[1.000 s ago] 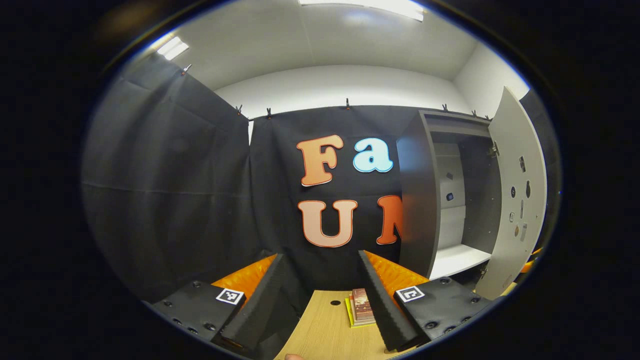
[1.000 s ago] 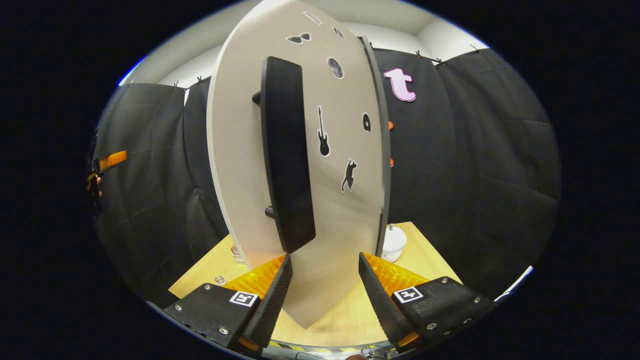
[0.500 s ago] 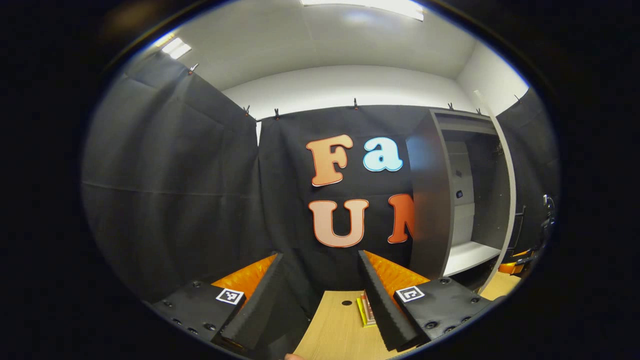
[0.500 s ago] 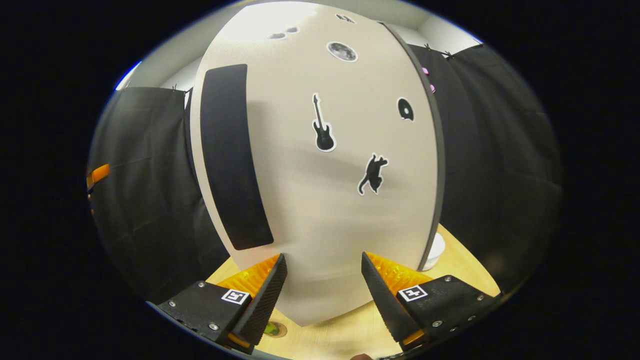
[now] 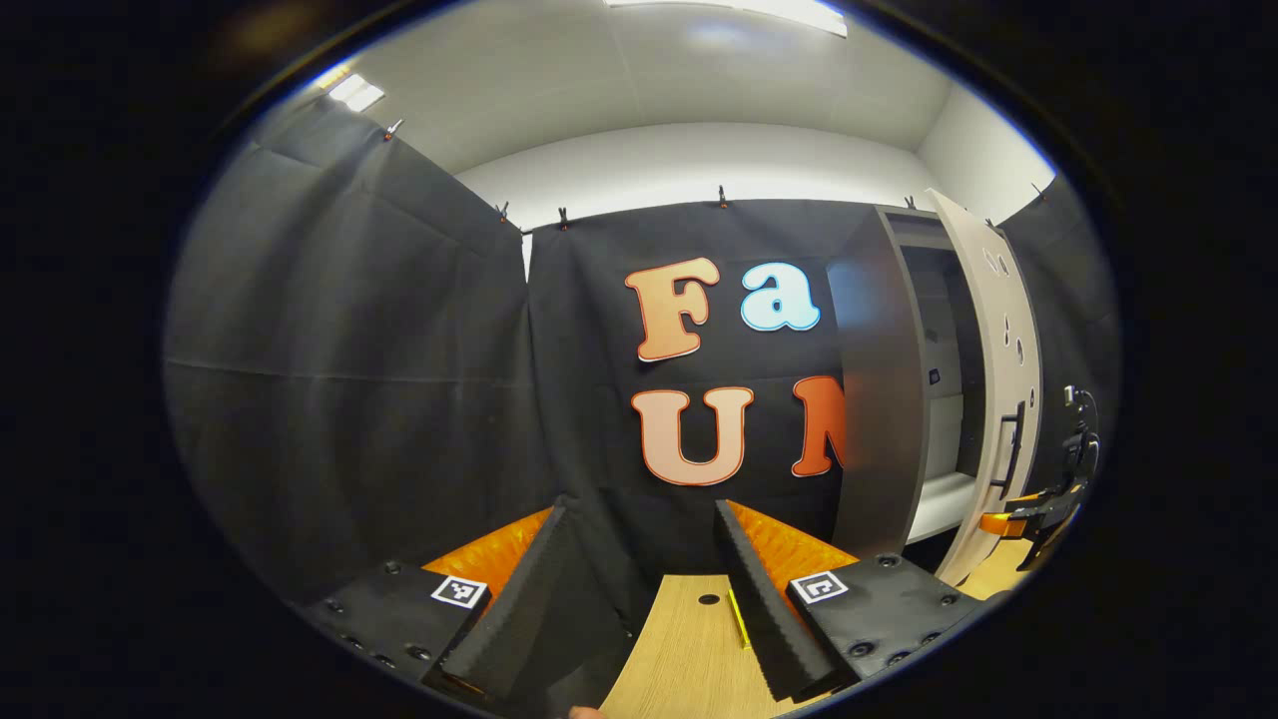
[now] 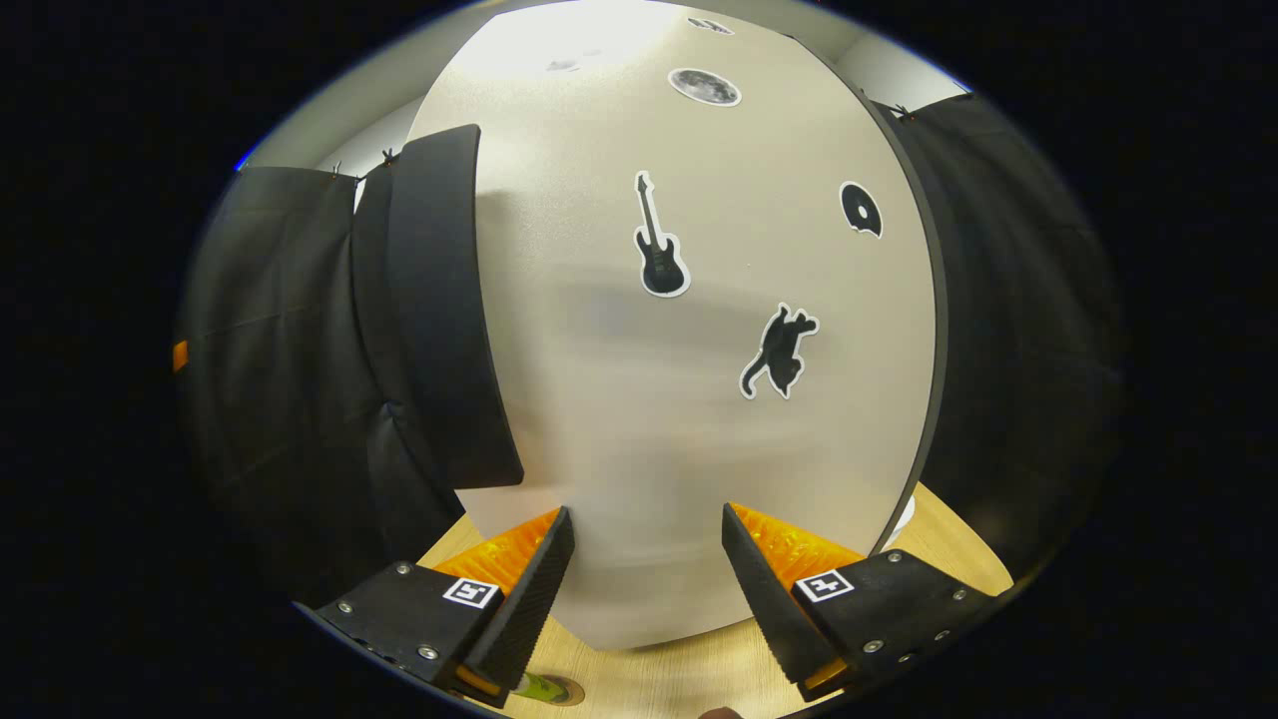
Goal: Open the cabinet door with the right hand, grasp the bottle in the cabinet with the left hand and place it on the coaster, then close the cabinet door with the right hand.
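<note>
The right gripper (image 6: 644, 559), jaws spread and empty, faces the cabinet door (image 6: 689, 350) just beyond its tips, its tall handle (image 6: 444, 310) to the left; the left gripper (image 5: 639, 559) idles spread, well apart.

Bright ceiling lights (image 5: 739, 10) overhead; door (image 6: 689, 399) slightly motion-blurred, edges fisheye-bent.
</note>
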A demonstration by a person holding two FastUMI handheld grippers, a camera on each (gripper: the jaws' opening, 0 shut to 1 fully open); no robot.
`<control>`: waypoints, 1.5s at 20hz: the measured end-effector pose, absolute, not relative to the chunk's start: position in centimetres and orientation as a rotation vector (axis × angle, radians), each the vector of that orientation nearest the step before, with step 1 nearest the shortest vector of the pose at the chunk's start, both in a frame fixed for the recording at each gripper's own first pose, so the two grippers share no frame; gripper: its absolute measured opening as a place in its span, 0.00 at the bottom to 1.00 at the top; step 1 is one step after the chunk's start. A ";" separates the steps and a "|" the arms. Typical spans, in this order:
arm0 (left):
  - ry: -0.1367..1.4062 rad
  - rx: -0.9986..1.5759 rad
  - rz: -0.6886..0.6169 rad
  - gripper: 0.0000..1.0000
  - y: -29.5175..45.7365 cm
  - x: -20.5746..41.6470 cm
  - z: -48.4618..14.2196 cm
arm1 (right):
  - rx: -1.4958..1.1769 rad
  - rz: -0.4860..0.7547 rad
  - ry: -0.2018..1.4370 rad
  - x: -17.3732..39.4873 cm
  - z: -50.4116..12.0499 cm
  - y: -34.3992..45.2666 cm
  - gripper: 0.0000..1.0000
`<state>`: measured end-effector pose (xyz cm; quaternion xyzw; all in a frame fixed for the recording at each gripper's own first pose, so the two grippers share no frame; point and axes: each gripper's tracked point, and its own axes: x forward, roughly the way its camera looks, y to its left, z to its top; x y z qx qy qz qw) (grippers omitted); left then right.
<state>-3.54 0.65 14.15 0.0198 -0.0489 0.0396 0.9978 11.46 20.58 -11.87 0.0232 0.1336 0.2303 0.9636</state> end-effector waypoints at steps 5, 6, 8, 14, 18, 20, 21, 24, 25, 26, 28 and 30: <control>-0.094 0.040 0.085 0.95 0.8 -3.4 14.0 | 0.040 0.436 0.256 12.5 -12.1 21.3 0.93; -0.092 0.036 0.087 0.95 0.8 -3.3 14.0 | 0.037 0.430 0.253 12.8 -12.1 21.4 0.93; -0.083 0.032 0.096 0.94 0.9 -3.5 13.8 | 0.035 0.420 0.251 13.0 -12.1 21.6 0.93; -0.070 0.037 0.127 0.95 1.5 -3.5 13.5 | 0.030 0.398 0.244 13.7 -12.1 22.3 0.93; -0.063 0.039 0.142 0.95 1.8 -3.6 13.3 | -0.003 0.373 0.235 14.2 -12.6 22.5 0.93; -0.058 0.037 0.145 0.95 1.8 -3.6 13.2 | -0.018 0.362 0.232 14.1 -12.6 22.5 0.93; -0.056 0.037 0.147 0.95 1.8 -3.6 13.2 | -0.023 0.360 0.230 14.1 -12.6 22.5 0.93; -0.054 0.040 0.151 0.95 1.8 -3.7 13.2 | -0.046 0.353 0.242 14.2 -12.6 21.9 0.93; -0.055 0.041 0.150 0.95 1.8 -3.7 13.2 | -0.053 0.340 0.248 14.2 -12.5 21.3 0.92; -0.057 0.041 0.146 0.95 1.7 -3.7 13.3 | -0.053 0.335 0.240 14.1 -11.9 20.7 0.92; -0.064 0.041 0.135 0.95 1.4 -3.6 13.4 | -0.051 0.333 0.219 13.6 -10.1 19.1 0.92; -0.074 0.042 0.120 0.95 1.2 -3.3 13.7 | -0.061 0.327 0.200 12.7 -7.8 16.7 0.92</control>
